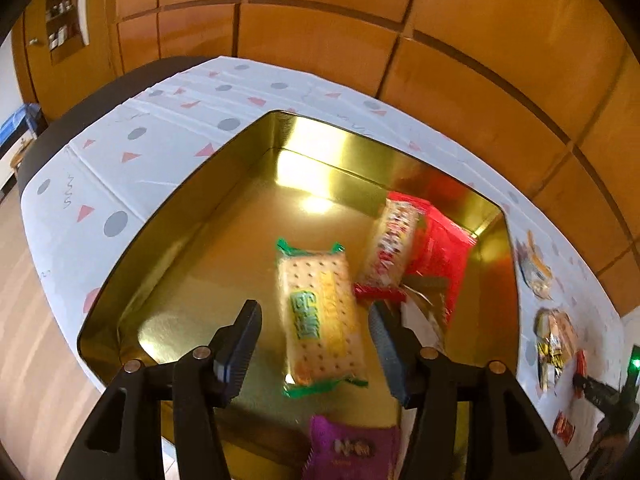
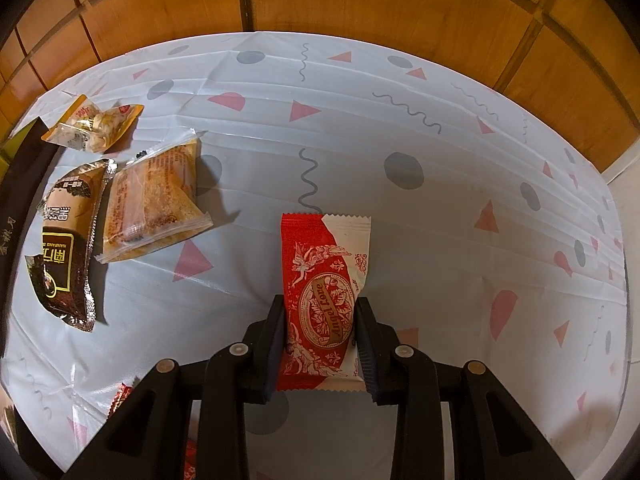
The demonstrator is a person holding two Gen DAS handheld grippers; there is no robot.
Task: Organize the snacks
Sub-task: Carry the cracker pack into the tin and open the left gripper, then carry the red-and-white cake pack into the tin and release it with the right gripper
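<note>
Left gripper [image 1: 314,344], jaws spread, hangs over the green-edged cracker packet [image 1: 320,312] lying free in the gold metal tin [image 1: 192,216], apparently just deposited. Right gripper [image 2: 320,344] pinches the red-and-white wrapped snack [image 2: 322,300] above the patterned worktop [image 2: 440,200], probably next for the tin.

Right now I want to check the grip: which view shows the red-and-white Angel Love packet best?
The right wrist view: the red-and-white packet fills its centre, pinched between the right gripper pads, label readable. The left wrist view shows none of it that I can identify.
</note>
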